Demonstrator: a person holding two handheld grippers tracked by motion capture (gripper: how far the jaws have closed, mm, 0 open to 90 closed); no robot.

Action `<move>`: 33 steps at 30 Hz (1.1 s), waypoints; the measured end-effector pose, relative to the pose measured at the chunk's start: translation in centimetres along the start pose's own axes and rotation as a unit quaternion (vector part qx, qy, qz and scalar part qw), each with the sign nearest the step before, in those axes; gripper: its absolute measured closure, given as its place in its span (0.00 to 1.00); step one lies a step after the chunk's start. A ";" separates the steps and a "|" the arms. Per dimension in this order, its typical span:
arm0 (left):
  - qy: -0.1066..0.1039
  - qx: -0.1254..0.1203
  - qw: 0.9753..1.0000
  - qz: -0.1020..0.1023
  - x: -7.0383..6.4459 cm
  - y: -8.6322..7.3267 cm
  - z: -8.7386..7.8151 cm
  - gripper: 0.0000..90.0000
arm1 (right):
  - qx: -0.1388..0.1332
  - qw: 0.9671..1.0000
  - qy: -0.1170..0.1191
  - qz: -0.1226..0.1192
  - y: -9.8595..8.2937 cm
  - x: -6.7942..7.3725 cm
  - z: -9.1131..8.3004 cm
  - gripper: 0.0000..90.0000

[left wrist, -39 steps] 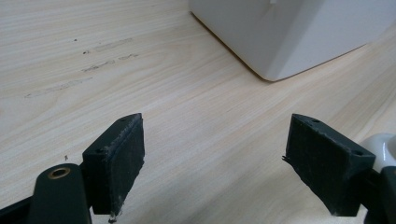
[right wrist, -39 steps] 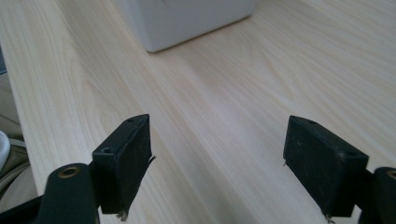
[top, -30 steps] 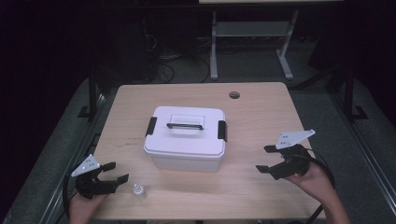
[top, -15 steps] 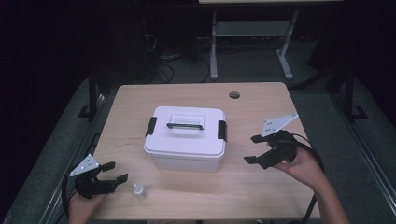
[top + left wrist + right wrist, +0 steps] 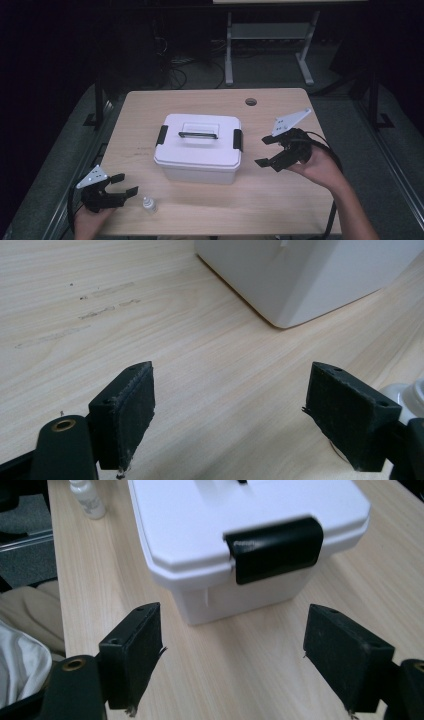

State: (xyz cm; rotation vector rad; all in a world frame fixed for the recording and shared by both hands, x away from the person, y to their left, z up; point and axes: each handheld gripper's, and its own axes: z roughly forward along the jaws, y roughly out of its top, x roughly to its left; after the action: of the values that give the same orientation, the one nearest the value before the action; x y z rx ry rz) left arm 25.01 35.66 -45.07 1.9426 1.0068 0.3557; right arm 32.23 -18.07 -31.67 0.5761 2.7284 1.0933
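Black jaws of the right gripper (image 5: 270, 150) stand wide apart and empty, aimed at the near latch (image 5: 274, 547) of the white box (image 5: 197, 150), presumably to unclip it. Box: mid-table, lid shut, black handle on top. Left gripper (image 5: 122, 186), likewise open and empty, waits beside a small bottle (image 5: 148, 203).
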 end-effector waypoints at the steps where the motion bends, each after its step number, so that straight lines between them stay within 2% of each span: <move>1: 0.000 0.000 1.000 0.000 0.0 0.0 0.0 0.22 | 0.002 1.000 0.001 -0.002 0.3 -0.1 0.0 0.26; 5: 0.000 0.000 1.000 0.002 0.0 0.1 0.0 0.22 | 0.012 1.000 0.004 -0.013 1.6 -0.2 0.0 0.26; 21: -0.001 -0.003 1.000 0.001 0.0 0.2 0.0 0.22 | 0.029 0.999 0.016 -0.033 5.0 -0.6 0.8 0.26; 33: -0.003 -0.002 1.000 0.003 0.0 0.2 0.1 0.22 | 0.032 0.998 0.025 -0.044 7.0 -0.9 1.3 0.26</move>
State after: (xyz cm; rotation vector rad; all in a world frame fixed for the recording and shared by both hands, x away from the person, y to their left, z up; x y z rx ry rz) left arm 25.13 35.57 -44.94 1.9419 0.9967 0.3542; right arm 35.46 -12.93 -27.77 0.4369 2.8104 1.0173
